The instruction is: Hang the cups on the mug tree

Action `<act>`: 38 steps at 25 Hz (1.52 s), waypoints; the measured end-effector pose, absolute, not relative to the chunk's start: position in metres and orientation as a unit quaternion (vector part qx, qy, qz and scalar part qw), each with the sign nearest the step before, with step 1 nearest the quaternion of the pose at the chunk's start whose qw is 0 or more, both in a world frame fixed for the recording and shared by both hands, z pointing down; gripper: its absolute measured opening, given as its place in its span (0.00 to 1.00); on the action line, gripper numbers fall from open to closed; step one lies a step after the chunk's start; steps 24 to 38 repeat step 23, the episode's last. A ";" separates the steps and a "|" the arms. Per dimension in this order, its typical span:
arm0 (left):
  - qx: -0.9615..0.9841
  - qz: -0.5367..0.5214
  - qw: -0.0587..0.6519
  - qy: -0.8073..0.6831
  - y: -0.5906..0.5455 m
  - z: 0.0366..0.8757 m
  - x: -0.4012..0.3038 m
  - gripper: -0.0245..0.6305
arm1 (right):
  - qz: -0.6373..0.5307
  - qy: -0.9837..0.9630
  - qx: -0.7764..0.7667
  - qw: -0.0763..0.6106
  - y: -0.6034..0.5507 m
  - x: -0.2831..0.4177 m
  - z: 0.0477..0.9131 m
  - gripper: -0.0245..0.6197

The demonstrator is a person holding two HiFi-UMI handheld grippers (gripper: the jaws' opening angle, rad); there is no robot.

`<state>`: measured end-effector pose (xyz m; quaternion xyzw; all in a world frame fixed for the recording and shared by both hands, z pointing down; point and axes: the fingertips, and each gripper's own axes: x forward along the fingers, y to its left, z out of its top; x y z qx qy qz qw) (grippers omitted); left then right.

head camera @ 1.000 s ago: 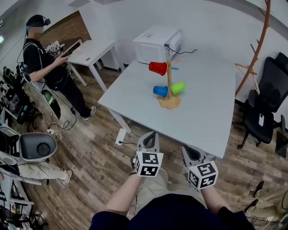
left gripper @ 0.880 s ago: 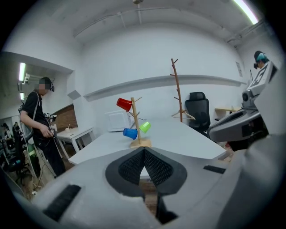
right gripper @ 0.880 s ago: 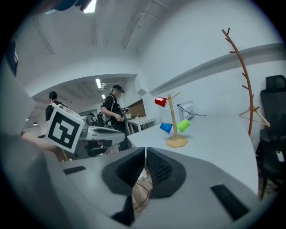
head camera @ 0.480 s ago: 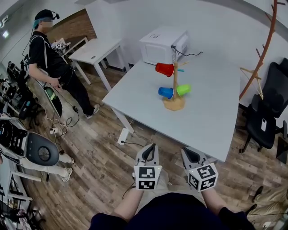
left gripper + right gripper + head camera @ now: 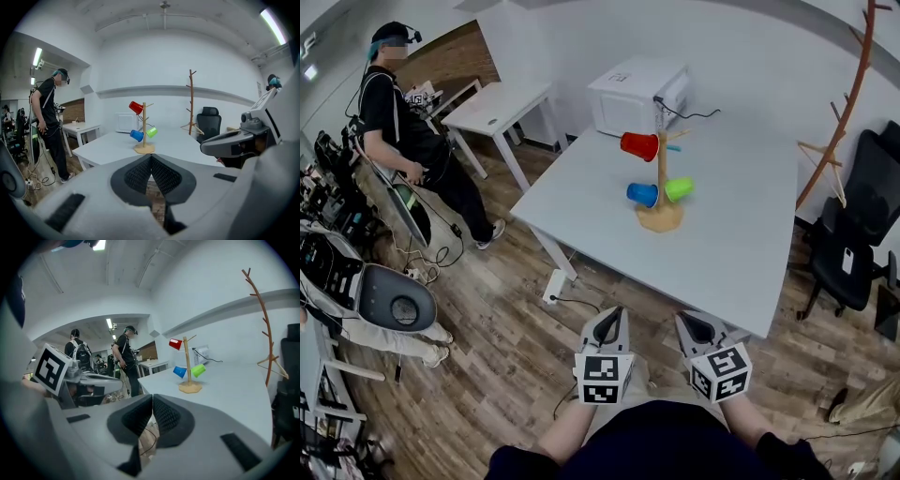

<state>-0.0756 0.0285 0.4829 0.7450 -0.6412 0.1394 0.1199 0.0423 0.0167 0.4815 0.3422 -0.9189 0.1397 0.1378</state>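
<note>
Head view: where were the cups found?
— All three hung on the wooden mug tree (image 5: 661, 192). The red cup (image 5: 638, 145) was on an upper peg. The blue cup (image 5: 641, 194) and green cup (image 5: 679, 188) hung lower, on opposite sides of the trunk. The tree stood on the white table (image 5: 731, 253), near a white microwave (image 5: 637, 92) at the far edge.
— And the grippers?
— Both were held off the table's near edge, above the wooden floor and well apart from the tree. On the left gripper (image 5: 150, 157), the pads were pressed together with nothing between them. The right gripper (image 5: 152, 398) was likewise closed and empty.
— Anyone else noted?
— A person in dark clothes (image 5: 398, 122) stood at the left, beside a smaller table (image 5: 502, 103).
</note>
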 end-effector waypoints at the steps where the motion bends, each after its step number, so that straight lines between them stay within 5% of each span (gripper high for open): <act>1: 0.745 0.141 0.121 -0.640 0.029 0.484 -0.075 0.07 | 0.139 -0.919 0.342 0.138 0.017 0.042 0.481 0.09; 38: 0.749 0.148 0.130 -0.633 0.030 0.489 -0.070 0.07 | 0.145 -0.920 0.340 0.129 0.022 0.042 0.478 0.09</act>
